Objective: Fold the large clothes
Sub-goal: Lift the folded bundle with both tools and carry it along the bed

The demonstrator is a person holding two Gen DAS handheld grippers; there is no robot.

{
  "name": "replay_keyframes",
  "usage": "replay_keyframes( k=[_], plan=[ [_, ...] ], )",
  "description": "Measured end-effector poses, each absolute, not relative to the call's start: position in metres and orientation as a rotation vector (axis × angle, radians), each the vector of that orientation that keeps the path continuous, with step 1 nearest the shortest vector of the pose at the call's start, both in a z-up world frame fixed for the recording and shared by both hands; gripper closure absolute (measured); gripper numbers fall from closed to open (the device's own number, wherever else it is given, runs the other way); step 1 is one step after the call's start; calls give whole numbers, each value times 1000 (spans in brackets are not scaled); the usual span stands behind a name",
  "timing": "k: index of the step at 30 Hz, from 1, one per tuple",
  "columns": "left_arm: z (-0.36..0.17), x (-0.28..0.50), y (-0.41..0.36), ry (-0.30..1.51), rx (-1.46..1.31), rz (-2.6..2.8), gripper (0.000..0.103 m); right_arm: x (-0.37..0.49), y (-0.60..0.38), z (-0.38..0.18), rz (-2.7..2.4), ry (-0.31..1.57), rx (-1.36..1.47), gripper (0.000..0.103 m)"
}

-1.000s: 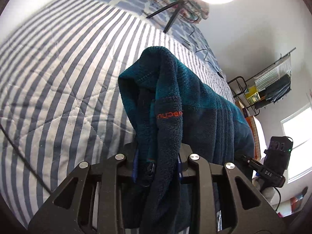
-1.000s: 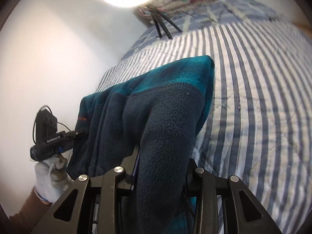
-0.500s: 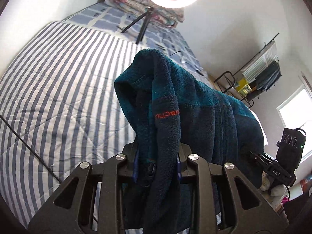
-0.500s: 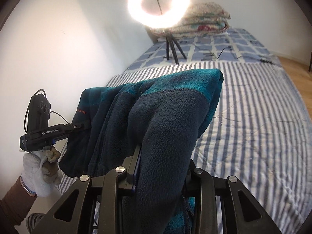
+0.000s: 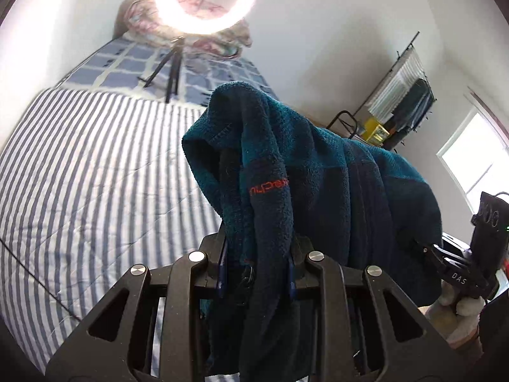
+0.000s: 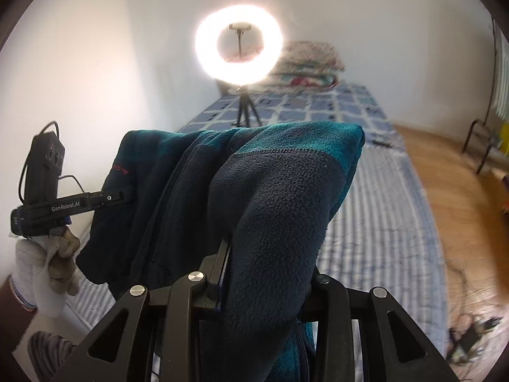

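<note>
A teal and navy fleece jacket (image 5: 318, 172) with red lettering hangs stretched between both grippers, lifted above the striped bed (image 5: 95, 175). My left gripper (image 5: 257, 270) is shut on one top corner of the jacket; the fabric drapes over its fingers and hides the tips. My right gripper (image 6: 264, 273) is shut on the other corner of the jacket (image 6: 280, 197). The right gripper shows in the left wrist view (image 5: 426, 251), and the left gripper in the right wrist view (image 6: 117, 195), each clamped on the fleece.
A lit ring light on a tripod (image 6: 238, 41) stands on the bed (image 6: 375, 222) near folded quilts (image 6: 305, 63). A clothes rack (image 5: 404, 102) and window (image 5: 470, 165) are to the right. Wooden floor (image 6: 461, 191) with cables lies beside the bed.
Both grippers have tilted upward and risen with the jacket; the views now take in the wall and ring light instead of mostly the bed. Both grips are unchanged.
</note>
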State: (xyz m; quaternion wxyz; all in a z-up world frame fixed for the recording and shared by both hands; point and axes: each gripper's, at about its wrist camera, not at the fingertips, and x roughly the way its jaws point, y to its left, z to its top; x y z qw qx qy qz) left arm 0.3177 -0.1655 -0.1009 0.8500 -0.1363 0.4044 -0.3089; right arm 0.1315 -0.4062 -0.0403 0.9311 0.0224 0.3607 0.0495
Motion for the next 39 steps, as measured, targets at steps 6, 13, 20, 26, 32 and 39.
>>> replay_keyframes(
  k=[6,13,20,26,32,39],
  plan=[
    [-92,323,-202,848,-262,-685,77,123,-416,-22,20,707,-43,72],
    [-100,356,-259,863,-241,-720,77,141,-451,-21,-31,703,-64,72],
    [-119,420,-338,874,-214,-762,77,203,-516,-39,-76,718,-47,72],
    [-148,486,-404,889,-200,-798,77,278,-581,-63,-132,741,20,73],
    [-172,545,-459,917,-208,-797,77,348,-618,-81,-176,774,4,73],
    [-196,611,-499,934,-247,-786,77,426,-661,-98,-183,786,5,73]
  ],
)
